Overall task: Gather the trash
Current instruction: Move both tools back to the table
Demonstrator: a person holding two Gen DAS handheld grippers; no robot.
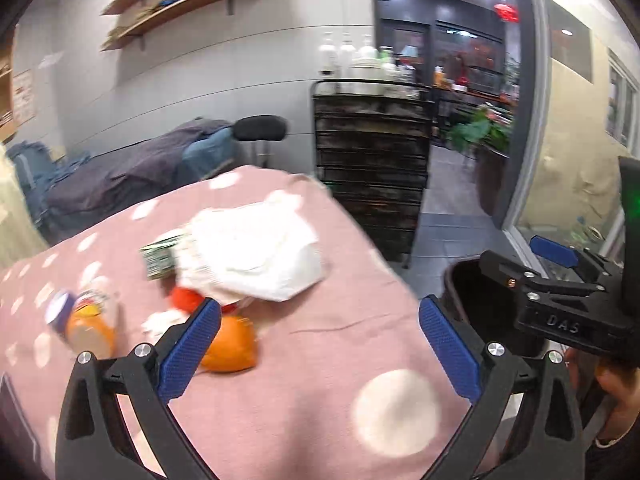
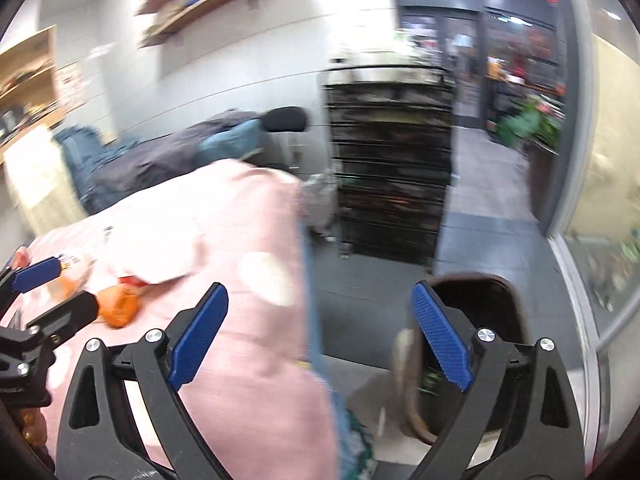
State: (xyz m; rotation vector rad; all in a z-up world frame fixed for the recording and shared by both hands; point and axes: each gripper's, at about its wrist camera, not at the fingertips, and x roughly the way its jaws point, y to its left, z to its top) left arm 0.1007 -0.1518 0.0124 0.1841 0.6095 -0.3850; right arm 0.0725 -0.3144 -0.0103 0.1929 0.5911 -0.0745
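Trash lies on a pink, white-dotted cloth (image 1: 340, 280): a crumpled white bag (image 1: 256, 256), a green packet (image 1: 158, 256), a red piece (image 1: 186, 298), an orange piece (image 1: 230, 346), a white tissue (image 1: 160, 324) and a purple-capped bottle of orange liquid (image 1: 86, 320). My left gripper (image 1: 320, 320) hangs open above the cloth, just right of the orange piece, with nothing between its fingers. My right gripper (image 2: 320, 304) is open and empty, past the cloth's right edge. A dark bin (image 2: 516, 312) stands on the floor behind its right finger. The bin (image 1: 480, 300) also shows in the left wrist view.
A black drawer cart (image 1: 368, 168) with bottles on top stands behind the cloth's far corner. A massage bed with a dark blanket (image 1: 120, 172) and a black stool (image 1: 260, 128) are at the back left. A glass wall (image 1: 580, 160) runs along the right, grey floor (image 2: 480, 220) between.
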